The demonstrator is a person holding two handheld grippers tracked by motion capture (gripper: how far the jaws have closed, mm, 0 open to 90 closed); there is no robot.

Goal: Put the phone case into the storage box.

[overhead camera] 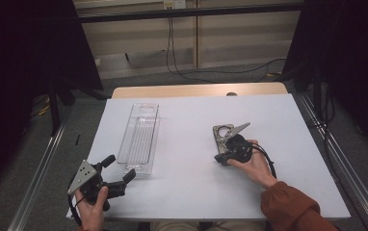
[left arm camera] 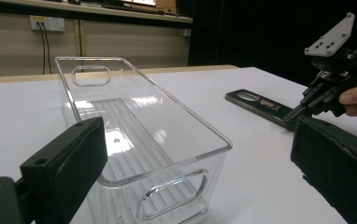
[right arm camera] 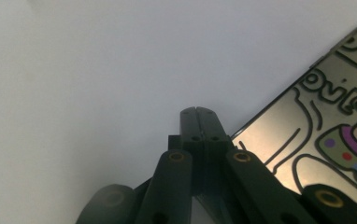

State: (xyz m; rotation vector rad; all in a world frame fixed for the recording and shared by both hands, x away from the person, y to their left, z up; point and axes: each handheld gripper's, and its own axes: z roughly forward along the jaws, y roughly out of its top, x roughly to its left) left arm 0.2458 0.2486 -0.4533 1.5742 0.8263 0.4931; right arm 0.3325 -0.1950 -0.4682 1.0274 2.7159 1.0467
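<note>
**Right hand-held gripper closed beside flat case**

The flat printed case [overhead camera: 223, 134] lies right of centre on the white tabletop [overhead camera: 187, 178], long axis near-to-far. Right hand-held gripper [right arm camera: 198, 114], jaws closed and empty, sits at its near end. Left hand-held gripper [overhead camera: 119, 171] stands wide, near the clear bin [overhead camera: 138, 137].

A white-topped table [overhead camera: 187, 178] carries a clear plastic bin [overhead camera: 139, 137] and, well apart, a flat dark plate [overhead camera: 223, 133].

A flat, dark, rectangular case [overhead camera: 223, 134] lies face up on the white table, right of centre. Its glossy top carries outlined cartoon artwork with coloured dots [right arm camera: 340, 140]. A round opening sits near its far end [left arm camera: 247, 96]. It lies well apart from the clear tray.
</note>
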